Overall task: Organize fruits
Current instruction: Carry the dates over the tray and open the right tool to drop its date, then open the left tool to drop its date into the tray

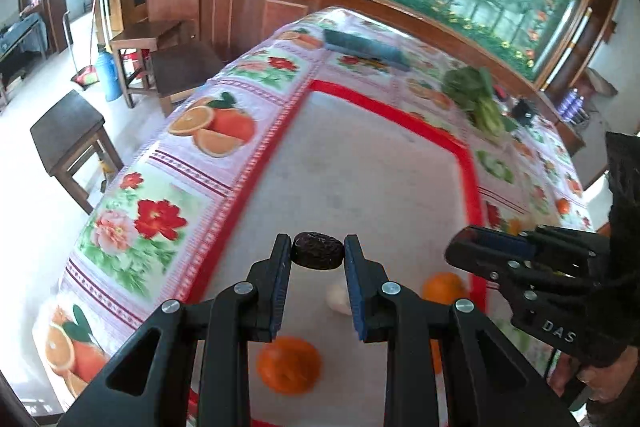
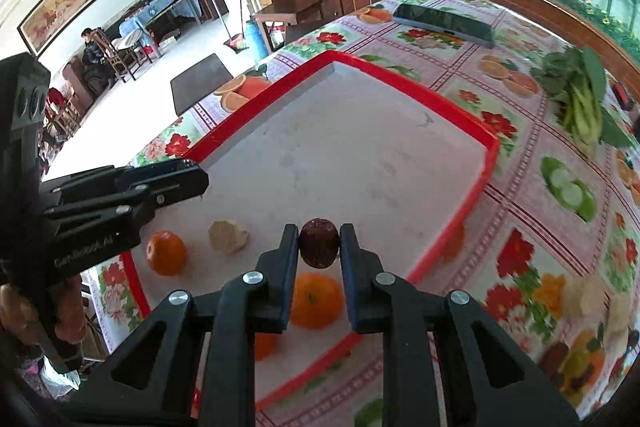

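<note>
— So both grippers are each pinching a dried date (image 1: 318, 256) above the tray (image 1: 384, 99)?

— Yes: left gripper (image 1: 318, 255), right gripper (image 2: 319, 247). They're probably light, wrinkly (slightly soft), gripped across the middle.

A tray (image 2: 460, 111) is sitting on the table (image 2: 532, 211). 3 oranges (image 2: 316, 301) are lying in its near end. A phone (image 2: 442, 19) is lying behind it.

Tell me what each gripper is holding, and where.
Left gripper: a dried date, pinched end to end. Right gripper: another date, held across its sides.
</note>
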Demonstrator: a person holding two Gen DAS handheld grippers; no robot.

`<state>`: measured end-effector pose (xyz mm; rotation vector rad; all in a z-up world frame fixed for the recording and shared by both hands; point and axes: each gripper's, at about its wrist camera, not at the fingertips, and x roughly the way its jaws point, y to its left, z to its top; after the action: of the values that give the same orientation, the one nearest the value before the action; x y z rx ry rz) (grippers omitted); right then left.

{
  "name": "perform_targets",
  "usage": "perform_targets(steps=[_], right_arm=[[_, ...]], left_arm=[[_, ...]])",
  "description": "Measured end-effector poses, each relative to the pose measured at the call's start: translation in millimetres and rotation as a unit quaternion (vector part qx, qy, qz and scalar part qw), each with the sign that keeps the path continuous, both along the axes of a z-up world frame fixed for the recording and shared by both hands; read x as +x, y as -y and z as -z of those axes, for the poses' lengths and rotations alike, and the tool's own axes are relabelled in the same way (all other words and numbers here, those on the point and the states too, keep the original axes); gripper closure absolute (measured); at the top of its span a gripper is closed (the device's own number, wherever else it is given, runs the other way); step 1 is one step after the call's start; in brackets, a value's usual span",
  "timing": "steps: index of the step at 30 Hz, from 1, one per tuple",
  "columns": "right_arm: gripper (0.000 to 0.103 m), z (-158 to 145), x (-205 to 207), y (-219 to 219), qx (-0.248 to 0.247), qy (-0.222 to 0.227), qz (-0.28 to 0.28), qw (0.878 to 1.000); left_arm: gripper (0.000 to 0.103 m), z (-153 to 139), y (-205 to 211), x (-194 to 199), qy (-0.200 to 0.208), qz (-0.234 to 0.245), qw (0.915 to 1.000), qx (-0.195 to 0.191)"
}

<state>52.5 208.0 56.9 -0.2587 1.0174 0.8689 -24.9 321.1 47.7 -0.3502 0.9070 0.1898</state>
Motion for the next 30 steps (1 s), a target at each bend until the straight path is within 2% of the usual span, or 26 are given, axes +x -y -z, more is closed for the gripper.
perform_targets(steps=[5,12,15,16,21,23,25,30], right_arm=[[0.08,14.6,5.3,-14.9,-0.025,-0.002,-0.015,1.0],[0.079,28.9,10.9,-21.8,-0.043,-0.009,-0.02,0.999],[0.072,31.3,12.1,-19.9,-0.044,-0.009,-0.013,0.999],[0.067,30.7,12.2,-18.9,-0.044,-0.008,-0.009,0.999],[0.063,17.6,7.5,-6.7,-0.028,-0.001,0.008,1.0],[0.06,9.0,4.9,1.9,-0.021,0.001,0.016,1.0],[0.053,0.5,1.3,11.1,-0.013,0.004,0.024,1.0],[0.049,-27.2,-1.0,46.1,0.018,0.006,0.062,0.998]], left_arm=[[0.077,17.5,-14.5,10.2,-0.021,-0.015,0.9995,-0.02],[0.077,31.2,-16.5,15.0,-0.043,-0.025,0.9985,-0.021],[0.077,31.2,-16.1,13.7,-0.047,-0.029,0.9983,-0.017],[0.077,30.9,-15.9,13.2,-0.048,-0.029,0.9983,-0.015],[0.077,25.3,-14.5,5.3,-0.041,-0.033,0.9986,-0.012],[0.077,22.1,-11.0,1.5,-0.035,-0.033,0.9988,-0.01],[0.077,18.7,-5.4,-1.1,-0.028,-0.031,0.9991,-0.007],[0.077,7.7,18.2,-5.9,-0.009,-0.02,0.9998,0.004]])
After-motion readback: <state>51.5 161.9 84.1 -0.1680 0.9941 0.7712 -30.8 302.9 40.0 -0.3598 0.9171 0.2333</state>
